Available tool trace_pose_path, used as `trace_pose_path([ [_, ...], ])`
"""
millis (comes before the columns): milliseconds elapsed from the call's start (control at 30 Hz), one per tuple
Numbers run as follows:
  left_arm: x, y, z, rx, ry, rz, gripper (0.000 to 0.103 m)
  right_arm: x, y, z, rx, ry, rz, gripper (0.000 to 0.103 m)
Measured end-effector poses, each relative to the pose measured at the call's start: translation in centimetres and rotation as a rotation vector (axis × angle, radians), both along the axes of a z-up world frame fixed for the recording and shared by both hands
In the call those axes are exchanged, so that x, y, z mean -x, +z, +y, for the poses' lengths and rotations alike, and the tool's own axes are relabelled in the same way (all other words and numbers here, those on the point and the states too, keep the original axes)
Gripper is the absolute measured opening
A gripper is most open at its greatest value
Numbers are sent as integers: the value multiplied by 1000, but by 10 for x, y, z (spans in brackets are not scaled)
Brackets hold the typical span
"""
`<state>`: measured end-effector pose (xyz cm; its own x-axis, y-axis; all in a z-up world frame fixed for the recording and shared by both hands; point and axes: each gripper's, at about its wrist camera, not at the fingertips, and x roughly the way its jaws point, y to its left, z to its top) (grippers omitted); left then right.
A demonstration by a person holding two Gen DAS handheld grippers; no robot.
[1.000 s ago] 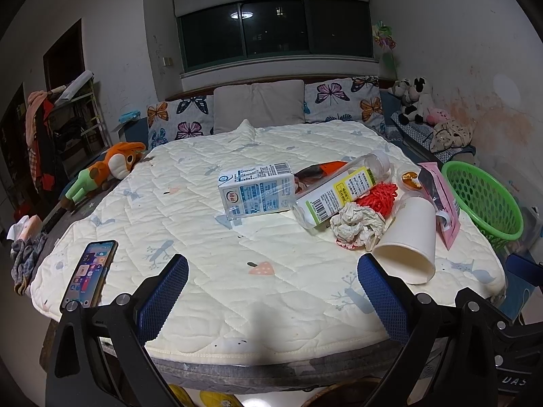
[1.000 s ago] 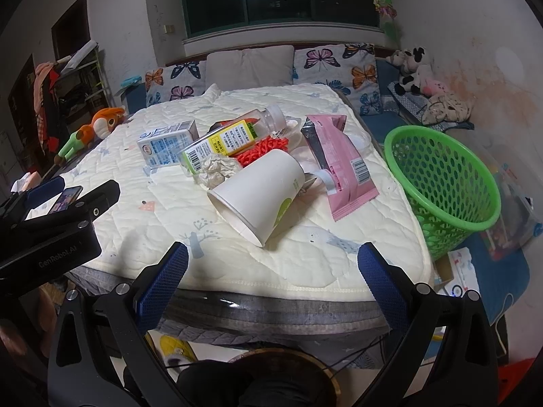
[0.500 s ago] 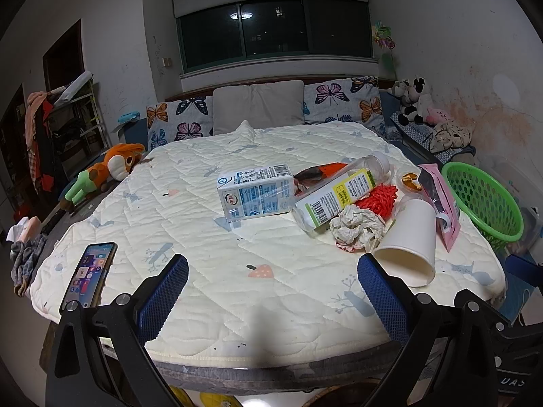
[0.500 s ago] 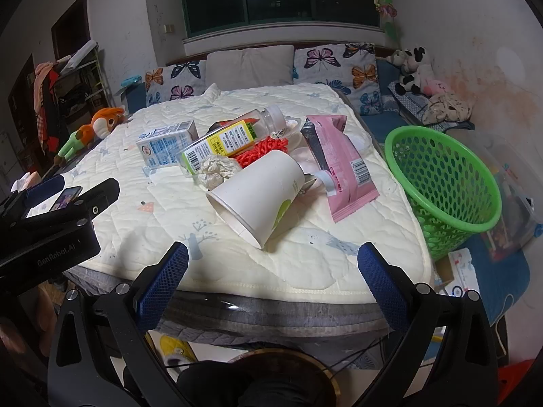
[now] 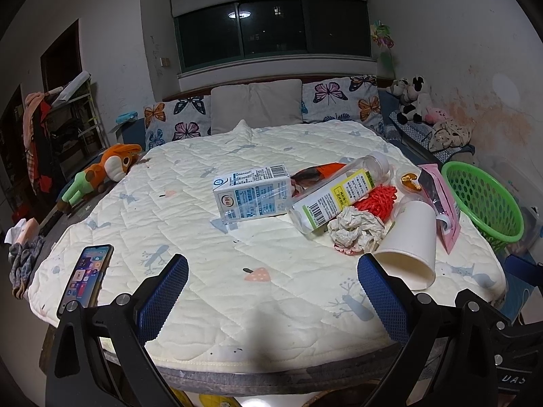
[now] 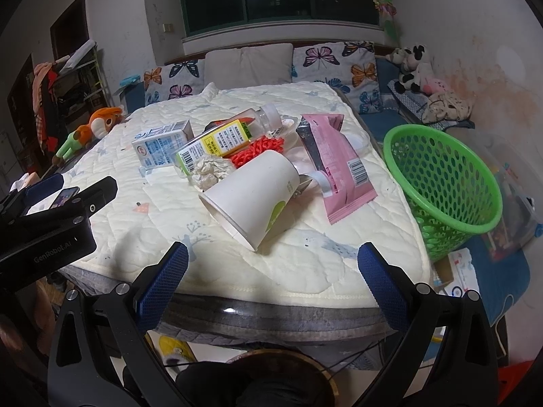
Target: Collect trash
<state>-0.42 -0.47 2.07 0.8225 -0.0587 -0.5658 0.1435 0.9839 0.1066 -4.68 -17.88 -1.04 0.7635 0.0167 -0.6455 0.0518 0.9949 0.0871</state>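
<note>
Trash lies in a heap on the quilted table: a tipped white paper cup (image 6: 253, 195) (image 5: 409, 242), crumpled paper (image 5: 354, 229) (image 6: 207, 170), a clear bottle with a yellow label (image 5: 336, 193) (image 6: 220, 142), a blue-and-white milk carton (image 5: 253, 193) (image 6: 161, 144), red netting (image 5: 376, 200) (image 6: 256, 149) and a pink wrapper (image 6: 334, 166) (image 5: 441, 203). A green basket (image 6: 441, 183) (image 5: 485, 200) stands off the table's right side. My left gripper (image 5: 273, 293) is open, short of the carton. My right gripper (image 6: 273, 279) is open at the near edge, just short of the cup.
A phone (image 5: 85, 279) lies at the table's near-left corner. An orange plush toy (image 5: 101, 173) lies at the far left edge. Butterfly cushions (image 5: 334, 101) and soft toys (image 5: 412, 98) line the bench behind. The left gripper's body (image 6: 51, 224) shows left of the right wrist view.
Both views have crept slightly closer to the table; the trash sits a little lower in frame. Nothing was grasped or moved.
</note>
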Motion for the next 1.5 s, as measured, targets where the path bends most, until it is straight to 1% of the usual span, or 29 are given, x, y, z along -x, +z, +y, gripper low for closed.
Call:
trace_pose_path([
  [233, -13, -3, -7, -2, -7, 15, 97, -4, -2, -5, -4, 4, 2, 99],
  [400, -19, -6, -10, 3, -27, 25, 97, -13, -3, -22, -17, 6, 13, 99],
  [600, -27, -11, -15, -1, -72, 37, 97, -31, 1, -45, -47, 8, 25, 95],
  [767, -34, -14, -20, 20, -115, 59, 97, -50, 5, -61, -50, 17, 32, 91],
  [867, -38, -14, -21, 45, -147, 71, 97, -63, 7, -69, -47, 30, 38, 90],
  [1033, -40, -16, -26, 79, -218, 84, 97, -88, 4, -78, -8, 58, 50, 88],
  [1133, -41, -18, -30, 99, -263, 103, 97, -105, -1, -86, -31, 75, 74, 88],
  [1267, -44, -20, -40, 113, -329, 135, 97, -126, -10, -93, -24, 97, 110, 88],
  [1400, -54, -20, -56, 142, -405, 187, 97, -144, -18, -98, -38, 132, 144, 86],
  [1500, -63, -22, -67, 149, -441, 214, 97, -151, -26, -103, -63, 141, 168, 85],
])
